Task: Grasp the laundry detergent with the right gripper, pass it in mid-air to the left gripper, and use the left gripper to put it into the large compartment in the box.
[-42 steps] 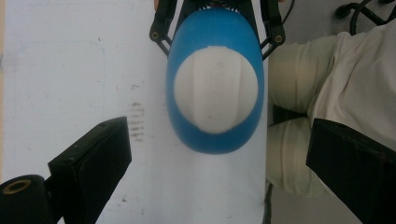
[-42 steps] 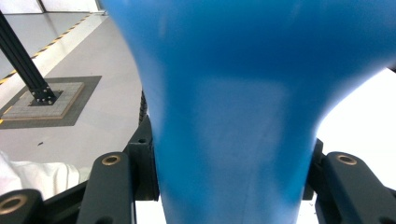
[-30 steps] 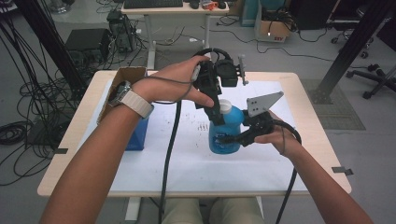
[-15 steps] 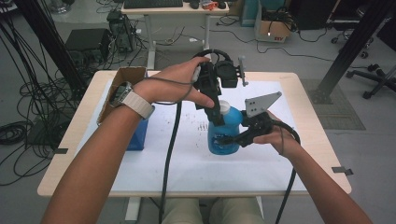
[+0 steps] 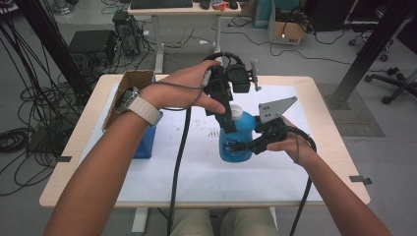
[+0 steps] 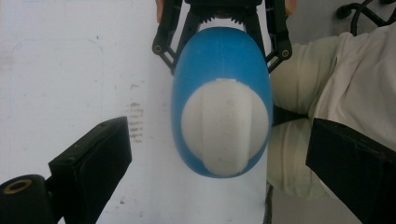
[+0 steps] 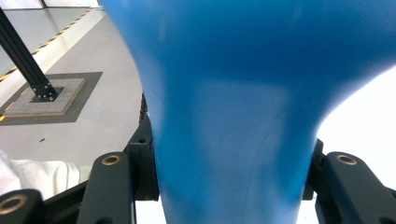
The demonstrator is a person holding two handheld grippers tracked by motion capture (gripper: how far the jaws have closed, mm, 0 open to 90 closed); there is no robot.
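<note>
Right tongs (image 5: 246, 146) clamped on one blue bottle (image 5: 237, 137), left tongs (image 6: 219, 154) spread above its one white cap (image 6: 224, 128)

A light wooden table (image 5: 319, 147) covered by a white sheet (image 5: 206, 172) stood on a grey floor (image 5: 388, 162). Bundles of black cables (image 5: 29, 98) hung and pooled at the left. At the far side stood a second desk (image 5: 167, 10) with a keyboard (image 5: 160, 4). A black metal post (image 5: 366, 54) rose at the far right, beside an office chair base (image 5: 398, 83).
</note>
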